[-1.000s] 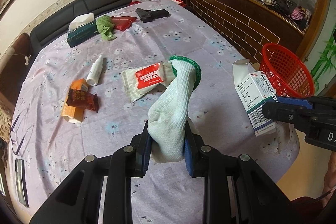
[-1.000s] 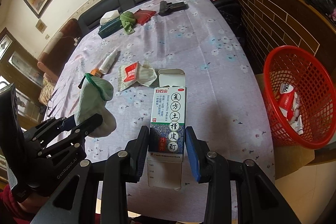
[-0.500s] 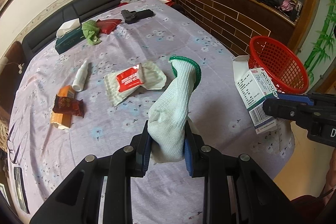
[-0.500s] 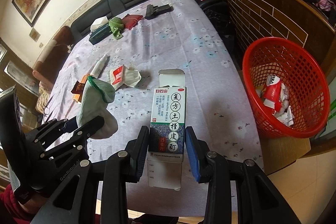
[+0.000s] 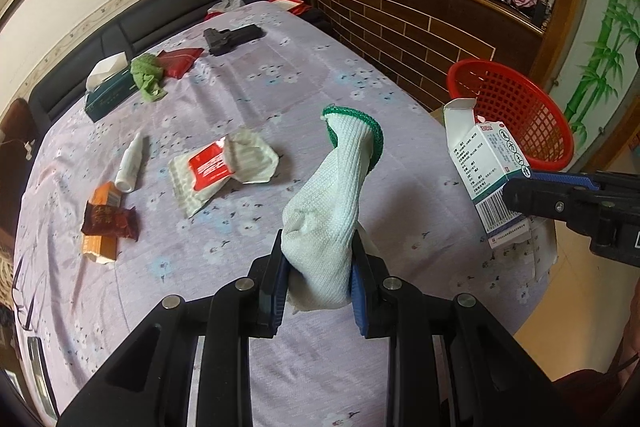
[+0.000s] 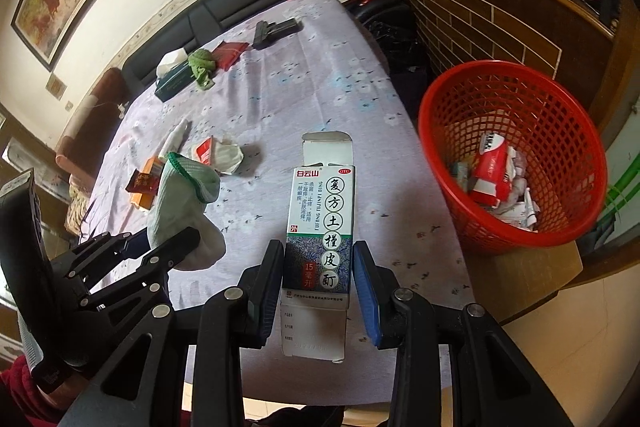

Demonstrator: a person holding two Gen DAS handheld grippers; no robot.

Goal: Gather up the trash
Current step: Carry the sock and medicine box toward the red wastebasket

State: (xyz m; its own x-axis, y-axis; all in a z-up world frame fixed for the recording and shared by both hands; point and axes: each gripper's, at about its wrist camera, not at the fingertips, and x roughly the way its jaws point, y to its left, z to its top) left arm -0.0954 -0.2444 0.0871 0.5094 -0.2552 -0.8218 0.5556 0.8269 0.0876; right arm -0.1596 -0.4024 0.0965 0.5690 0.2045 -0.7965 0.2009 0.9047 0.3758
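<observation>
The left tool (image 5: 318,277) pinches a white glove (image 5: 332,203) with a green cuff. The glove sticks up from between its two fingers, above the surface (image 5: 240,99) with the purple flowered cloth.

The right tool (image 6: 319,283) pinches a small medicine box (image 6: 322,227). The box stands upright between its fingers, and its top flap is open. In the left view, this box is off to the right of the left tool, just in front of the red basket (image 5: 516,115).

The red basket (image 6: 516,151) sits to the right of the right tool, on a cardboard box (image 6: 536,275) beside the surface. It already has some crumpled wrappers (image 6: 496,183) inside.

More trash lies on the surface, ahead of the left tool and to its left. There is a crumpled white and red wrapper (image 5: 218,171), a small white bottle (image 5: 130,163), and an orange box (image 5: 102,227) with a dark red packet (image 5: 108,223) on top of it. Farther away are a green cloth (image 5: 148,77) and a tissue box (image 5: 108,93).
</observation>
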